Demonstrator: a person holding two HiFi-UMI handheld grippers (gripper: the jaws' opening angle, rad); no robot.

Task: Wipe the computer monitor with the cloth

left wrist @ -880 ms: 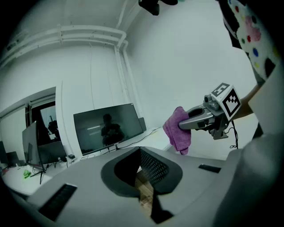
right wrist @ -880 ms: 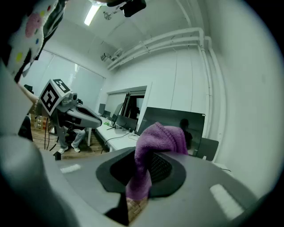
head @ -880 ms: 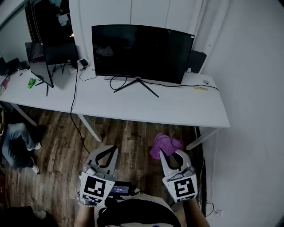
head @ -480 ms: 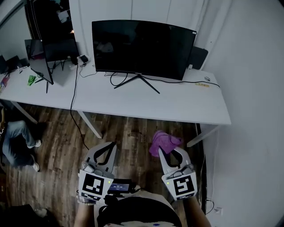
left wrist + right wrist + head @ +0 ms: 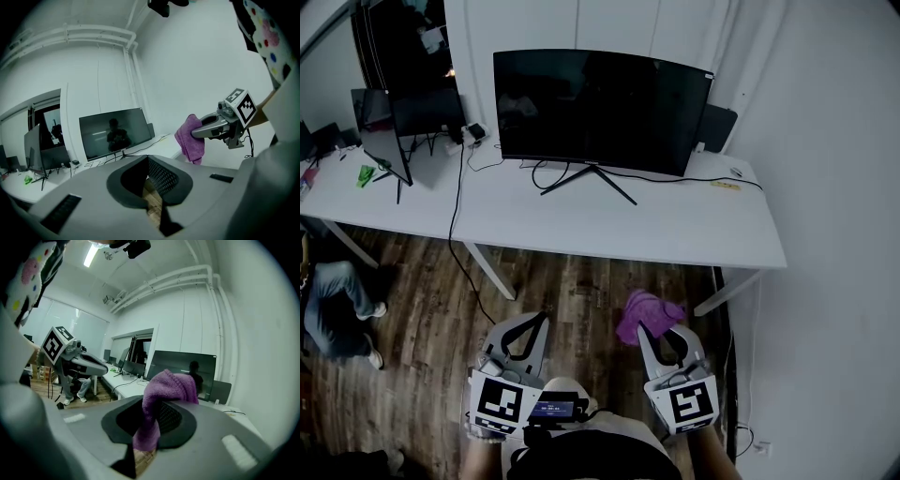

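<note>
The wide black monitor stands dark on a white table, well ahead of both grippers; it also shows as the monitor and the monitor in the gripper views. My right gripper is shut on a purple cloth, held over the wood floor short of the table's front edge. From the right gripper view the cloth bunches over the jaw tips and hangs down. My left gripper is level with it, shut with nothing in it. In the left gripper view the cloth hangs from the other gripper.
A smaller monitor on a stand sits on a second white table at the left, with cables trailing to the floor. A seated person's leg is at the far left. A white wall runs along the right.
Both grippers have sunk slightly toward my body, the cloth still held. The view has shifted a little; nothing on the tables has moved.
</note>
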